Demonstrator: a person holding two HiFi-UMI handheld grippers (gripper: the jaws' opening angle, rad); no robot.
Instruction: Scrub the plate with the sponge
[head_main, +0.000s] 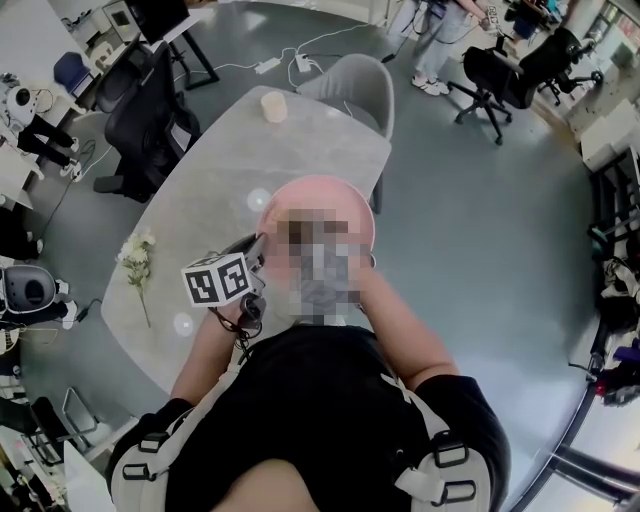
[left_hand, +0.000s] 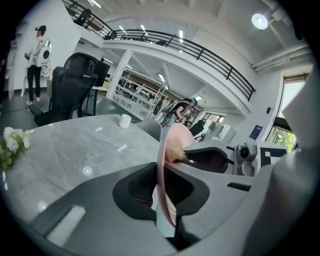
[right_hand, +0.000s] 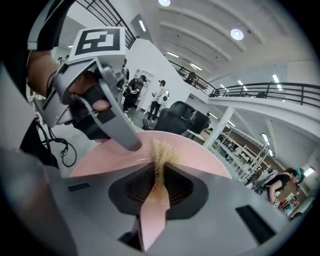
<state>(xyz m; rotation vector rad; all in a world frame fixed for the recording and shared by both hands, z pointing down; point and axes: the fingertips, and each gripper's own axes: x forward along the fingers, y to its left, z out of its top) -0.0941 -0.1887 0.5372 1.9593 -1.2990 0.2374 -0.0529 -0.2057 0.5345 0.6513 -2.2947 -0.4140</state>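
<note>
The grey counter (head_main: 250, 170) is mostly bare. Flowers (head_main: 135, 255) at its left edge and a cup (head_main: 273, 106) at the far end are well apart from the work. The pink plate (head_main: 320, 195) is held up over the near edge, with the left gripper (left_hand: 162, 180) clamped narrow on its rim. The right gripper (right_hand: 159, 175) pinches the sponge (right_hand: 161, 150), whose tip seems to touch the plate's face. Scrubbing looks to be in hand. The next move calls for strokes across the face, clear of the left gripper.

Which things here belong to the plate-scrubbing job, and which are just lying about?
In the job: plate, sponge, left claw holding the plate, right claw holding the sponge.
Lying about: white cup, flowers, grey chair.
</note>
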